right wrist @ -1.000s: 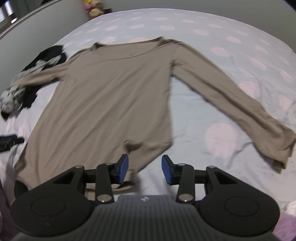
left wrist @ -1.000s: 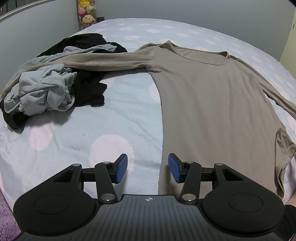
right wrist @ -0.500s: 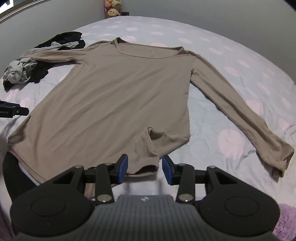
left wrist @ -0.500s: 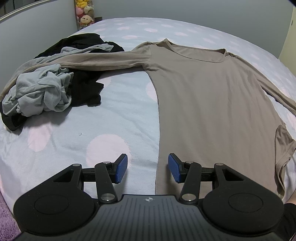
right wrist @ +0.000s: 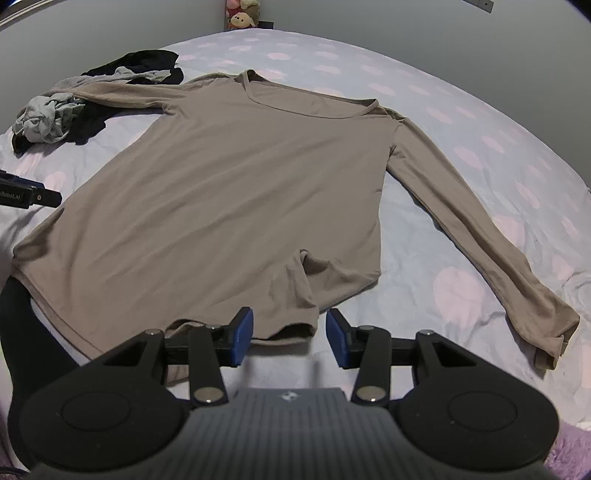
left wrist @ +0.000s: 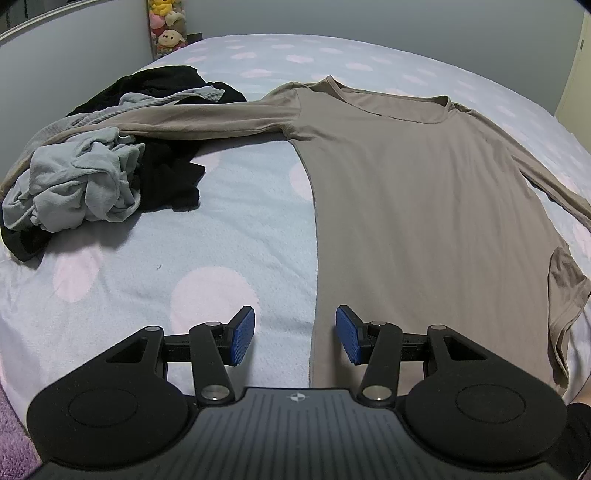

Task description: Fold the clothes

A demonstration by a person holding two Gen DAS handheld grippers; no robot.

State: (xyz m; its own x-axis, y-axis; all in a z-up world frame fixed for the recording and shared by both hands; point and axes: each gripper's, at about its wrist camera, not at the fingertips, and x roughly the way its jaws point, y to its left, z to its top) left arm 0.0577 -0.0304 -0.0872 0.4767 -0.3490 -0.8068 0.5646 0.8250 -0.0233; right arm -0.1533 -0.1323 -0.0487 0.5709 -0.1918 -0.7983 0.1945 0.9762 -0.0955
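Observation:
A tan long-sleeved shirt [left wrist: 424, 206] lies spread flat on the bed, neckline at the far side, sleeves out to both sides. It also shows in the right wrist view [right wrist: 229, 192], where its hem is rumpled and folded over near the right corner. My left gripper [left wrist: 295, 336] is open and empty, hovering over the shirt's left side edge near the hem. My right gripper [right wrist: 290, 336] is open and empty, just in front of the rumpled hem. The left gripper's tip [right wrist: 29, 195] shows at the left edge of the right wrist view.
A pile of grey clothes [left wrist: 77, 188] and black clothes [left wrist: 170, 173] lies at the left, under the shirt's left sleeve. The bed [left wrist: 140, 266] has a pale blue sheet with pink dots. Stuffed toys [left wrist: 166, 29] stand against the far wall.
The right gripper has swung left and drawn back, from the shirt's right side edge to the rumpled hem. The left gripper has shifted only slightly. Both stay open.

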